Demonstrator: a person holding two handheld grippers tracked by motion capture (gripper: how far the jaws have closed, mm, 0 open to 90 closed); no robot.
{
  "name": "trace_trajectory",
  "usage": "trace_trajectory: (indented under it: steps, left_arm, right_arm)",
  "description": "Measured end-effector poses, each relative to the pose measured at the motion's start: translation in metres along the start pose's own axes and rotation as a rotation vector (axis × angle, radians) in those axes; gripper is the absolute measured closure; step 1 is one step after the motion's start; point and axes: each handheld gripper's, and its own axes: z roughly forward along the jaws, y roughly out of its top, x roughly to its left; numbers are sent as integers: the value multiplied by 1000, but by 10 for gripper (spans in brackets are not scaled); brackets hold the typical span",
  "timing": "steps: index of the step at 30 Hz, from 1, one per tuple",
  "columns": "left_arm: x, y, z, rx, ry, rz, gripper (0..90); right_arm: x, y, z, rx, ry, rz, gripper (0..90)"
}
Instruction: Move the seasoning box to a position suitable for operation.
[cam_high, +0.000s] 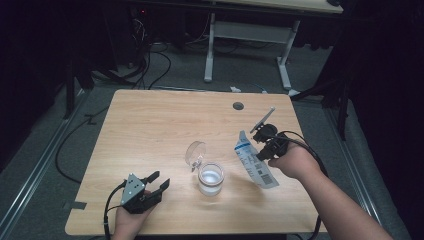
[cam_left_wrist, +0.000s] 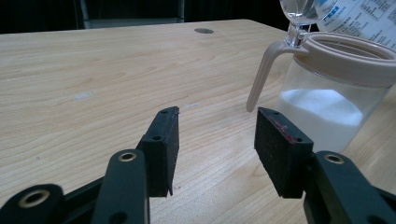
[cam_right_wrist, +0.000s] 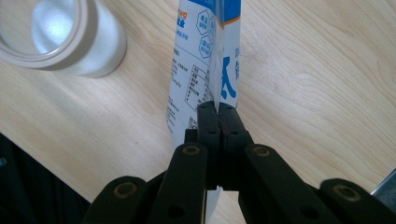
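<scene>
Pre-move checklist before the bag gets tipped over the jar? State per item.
1. Right gripper shut on the bag: ok, jaws pinch its edge.
2. Jar upright on the table: ok.
3. Jar lid flipped up, mouth uncovered: ok.
4. Bag over the jar mouth: not ok, it hangs to the jar's right in the high view.
5. Bag top opened for pouring: cannot tell.
6. Left gripper steadying the jar: not ok, open and apart from it, nothing between its jaws.
</scene>
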Motion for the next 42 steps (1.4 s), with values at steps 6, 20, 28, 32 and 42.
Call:
trace_trajectory:
  steps: [6,20,28,32,42]
  left_arm:
    - [0,0,0,-1,2,1,506]
    - [0,1,-1,-4,2,6,506]
    - [0,1,-1,-8,6,16,507]
    - [-1,0,-1,-6,5,24,508]
    - [-1,0,-1,-9,6,27,508]
  right_arm:
    - [-5,2,11,7,-8,3,900]
    - [-16,-2,11,-117,-46,85,900]
    - [-17,-13,10,-225,-40,99,900]
    - [-15,-22,8,-284,-53,119,900]
    - [-17,-50,10,-423,-64,175,900]
